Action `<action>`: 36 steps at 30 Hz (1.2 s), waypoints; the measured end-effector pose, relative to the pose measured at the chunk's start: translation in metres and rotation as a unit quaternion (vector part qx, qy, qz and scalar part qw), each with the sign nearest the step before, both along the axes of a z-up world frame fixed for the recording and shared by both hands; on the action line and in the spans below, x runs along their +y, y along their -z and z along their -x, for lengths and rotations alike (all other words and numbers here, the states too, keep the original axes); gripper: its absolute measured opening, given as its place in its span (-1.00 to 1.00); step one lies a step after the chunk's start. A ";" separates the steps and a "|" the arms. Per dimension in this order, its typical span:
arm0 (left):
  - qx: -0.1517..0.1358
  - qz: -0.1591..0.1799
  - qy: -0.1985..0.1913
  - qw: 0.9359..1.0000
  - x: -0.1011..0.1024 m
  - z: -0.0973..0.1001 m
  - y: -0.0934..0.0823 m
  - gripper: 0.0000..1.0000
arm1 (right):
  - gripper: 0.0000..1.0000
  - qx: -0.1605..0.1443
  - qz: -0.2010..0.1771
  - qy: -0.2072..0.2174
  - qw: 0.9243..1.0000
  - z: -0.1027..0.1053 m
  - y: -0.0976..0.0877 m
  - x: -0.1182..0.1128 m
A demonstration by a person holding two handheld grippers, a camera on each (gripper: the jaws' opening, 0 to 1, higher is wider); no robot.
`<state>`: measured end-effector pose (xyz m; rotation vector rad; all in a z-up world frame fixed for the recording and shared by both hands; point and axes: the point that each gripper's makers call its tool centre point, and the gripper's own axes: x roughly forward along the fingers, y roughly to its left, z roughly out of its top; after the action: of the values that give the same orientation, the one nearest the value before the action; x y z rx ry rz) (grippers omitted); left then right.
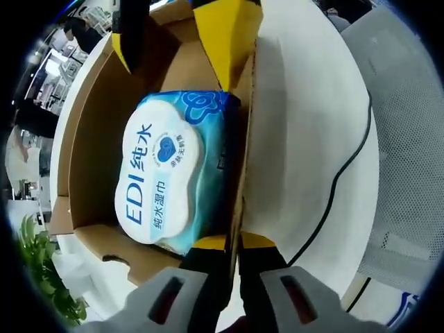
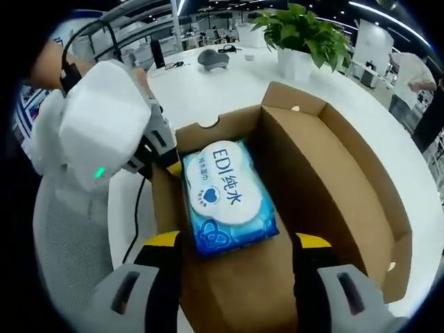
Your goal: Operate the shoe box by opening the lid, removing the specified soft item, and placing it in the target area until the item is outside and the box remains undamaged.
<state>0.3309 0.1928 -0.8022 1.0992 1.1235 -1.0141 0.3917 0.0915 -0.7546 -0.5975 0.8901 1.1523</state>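
An open brown cardboard shoe box (image 2: 326, 173) lies on a white table. Flat on its floor is a blue and white pack of wet wipes (image 2: 225, 194), printed "EDI". My right gripper (image 2: 237, 241) is open, its yellow-tipped jaws spread wide on either side of the pack's near end, touching nothing. In the left gripper view the same pack (image 1: 163, 173) sits in the box (image 1: 90, 139), and the right gripper (image 1: 177, 52) comes in from the top. My left gripper (image 1: 232, 243) is shut on the box's side wall; it also appears at the box's left wall (image 2: 170, 163).
A black cable (image 1: 340, 173) runs across the white table (image 1: 305, 125) beside the box. A grey mesh chair (image 1: 409, 139) stands past the table edge. Farther off are a potted plant (image 2: 305, 35), a dark object (image 2: 213, 59) and a person (image 2: 409, 76).
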 end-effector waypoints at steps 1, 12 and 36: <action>0.001 0.000 0.001 1.000 0.000 0.000 0.000 -0.95 | 0.27 0.004 0.001 0.003 1.000 0.000 0.003 0.001; -0.001 0.001 0.000 1.000 -0.001 0.000 0.000 -0.95 | 0.29 0.005 -0.008 0.023 1.000 -0.004 0.014 0.002; -0.002 0.001 -0.002 1.000 0.000 0.000 0.000 -0.94 | 0.12 0.005 0.000 -0.014 1.000 -0.001 0.033 0.015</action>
<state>0.3312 0.1927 -0.8018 1.0973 1.1208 -1.0090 0.3926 0.1060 -0.7873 -0.6062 0.8938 1.1818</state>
